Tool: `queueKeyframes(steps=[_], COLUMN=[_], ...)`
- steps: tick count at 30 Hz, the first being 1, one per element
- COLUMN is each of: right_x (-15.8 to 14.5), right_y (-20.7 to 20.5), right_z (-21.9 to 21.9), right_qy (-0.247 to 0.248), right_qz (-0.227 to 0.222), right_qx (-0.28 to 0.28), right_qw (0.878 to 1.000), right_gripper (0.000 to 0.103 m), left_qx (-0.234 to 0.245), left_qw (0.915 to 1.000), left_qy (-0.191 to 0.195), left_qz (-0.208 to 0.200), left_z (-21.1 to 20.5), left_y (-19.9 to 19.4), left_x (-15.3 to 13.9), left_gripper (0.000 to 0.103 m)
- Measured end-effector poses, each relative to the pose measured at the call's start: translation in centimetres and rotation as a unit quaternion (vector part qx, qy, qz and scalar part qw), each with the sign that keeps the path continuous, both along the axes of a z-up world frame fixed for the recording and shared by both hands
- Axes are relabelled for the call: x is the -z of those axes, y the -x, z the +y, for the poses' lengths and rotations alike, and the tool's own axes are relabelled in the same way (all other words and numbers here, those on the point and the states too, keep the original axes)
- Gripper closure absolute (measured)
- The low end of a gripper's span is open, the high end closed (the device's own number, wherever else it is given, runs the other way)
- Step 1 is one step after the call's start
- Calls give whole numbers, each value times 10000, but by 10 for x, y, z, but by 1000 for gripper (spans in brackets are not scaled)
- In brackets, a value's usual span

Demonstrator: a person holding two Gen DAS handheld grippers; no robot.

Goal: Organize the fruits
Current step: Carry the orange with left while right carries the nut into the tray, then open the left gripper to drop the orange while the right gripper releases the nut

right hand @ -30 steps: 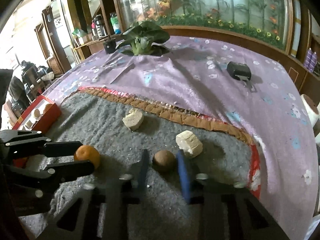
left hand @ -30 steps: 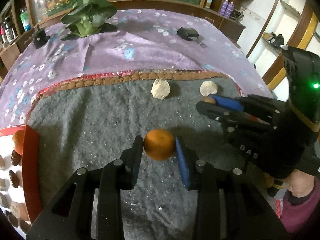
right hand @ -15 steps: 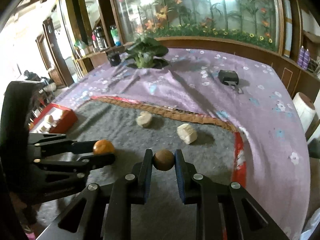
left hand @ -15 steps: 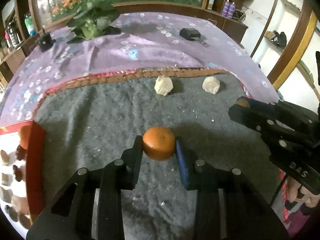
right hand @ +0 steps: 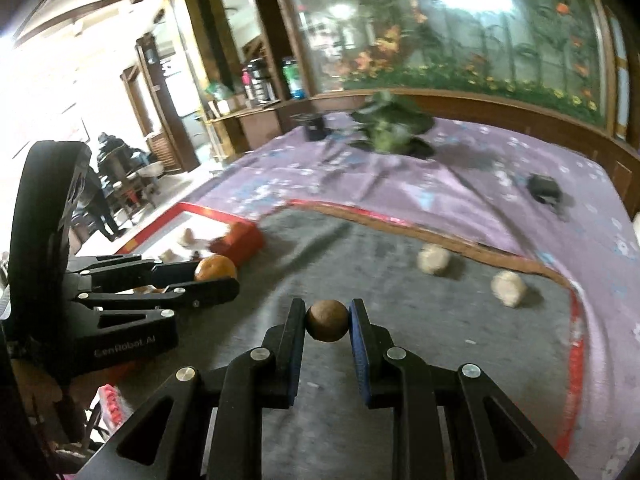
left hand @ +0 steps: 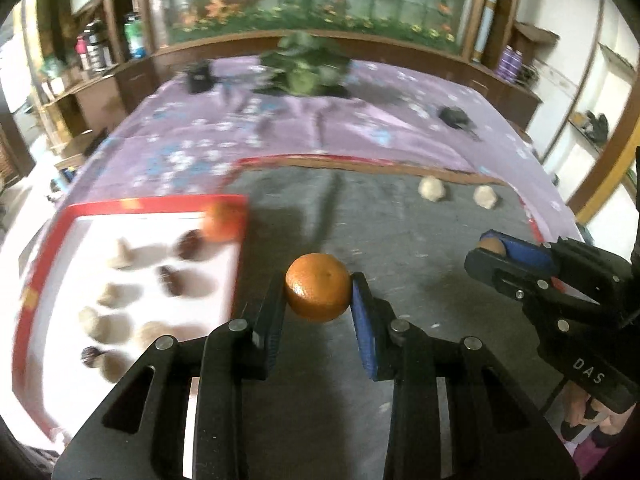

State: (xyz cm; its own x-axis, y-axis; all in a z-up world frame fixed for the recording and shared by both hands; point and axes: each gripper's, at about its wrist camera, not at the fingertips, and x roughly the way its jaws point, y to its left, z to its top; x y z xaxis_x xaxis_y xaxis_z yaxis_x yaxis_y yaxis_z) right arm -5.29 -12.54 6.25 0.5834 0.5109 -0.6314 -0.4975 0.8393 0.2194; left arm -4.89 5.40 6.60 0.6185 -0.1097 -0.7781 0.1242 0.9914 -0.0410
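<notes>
Left wrist view: orange (left hand: 318, 293) pinched in left gripper (left hand: 319, 300), beside red tray (left hand: 160, 204).

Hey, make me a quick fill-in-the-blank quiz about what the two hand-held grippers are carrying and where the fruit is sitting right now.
1. The left hand-held gripper is shut on an ____ fruit, a tangerine.
2. The right hand-held gripper clamps a small round ____ fruit.
3. Another tangerine sits in a corner of the box with the ____ rim.
4. Two pale lumps lie on the ____ felt mat.

Missing words: orange; brown; red; grey
</notes>
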Motion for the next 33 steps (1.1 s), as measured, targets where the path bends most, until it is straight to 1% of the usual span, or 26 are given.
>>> queueKeyframes(steps=[4, 11, 18, 23, 28, 30, 33], right_x=[-3, -8, -9, -9, -3, 2, 7], right_y=[4, 9, 15, 19, 20, 15, 2], right_z=[32, 82, 122, 147, 167, 173, 179], right_qy=[-12, 53, 125, 183, 316, 416, 401], right_qz=[-7, -58, -47, -38, 28, 42, 114], right_qx=[-302, -723, -1084, -1289, -1487, -1452, -1389], right_qw=[9995, 9974, 9940, 9915, 9884, 9885, 9894], right_gripper=[82, 82, 82, 82, 82, 82, 82], left_qx=[-328, -766, -1139, -1422, -1444, -1386, -1278], left_qw=[9994, 9970, 9935, 9898, 9895, 9902, 9915], left_qy=[-47, -90, -13, 93, 105, 167, 215], left_qz=[-59, -81, -52, -65, 34, 90, 135], left_z=[32, 74, 114, 143, 157, 158, 153], left_y=[9, 20, 31, 37, 46, 50, 53], left_x=[-2, 1, 6, 4, 8, 11, 15], left_gripper=[72, 72, 72, 72, 72, 72, 72])
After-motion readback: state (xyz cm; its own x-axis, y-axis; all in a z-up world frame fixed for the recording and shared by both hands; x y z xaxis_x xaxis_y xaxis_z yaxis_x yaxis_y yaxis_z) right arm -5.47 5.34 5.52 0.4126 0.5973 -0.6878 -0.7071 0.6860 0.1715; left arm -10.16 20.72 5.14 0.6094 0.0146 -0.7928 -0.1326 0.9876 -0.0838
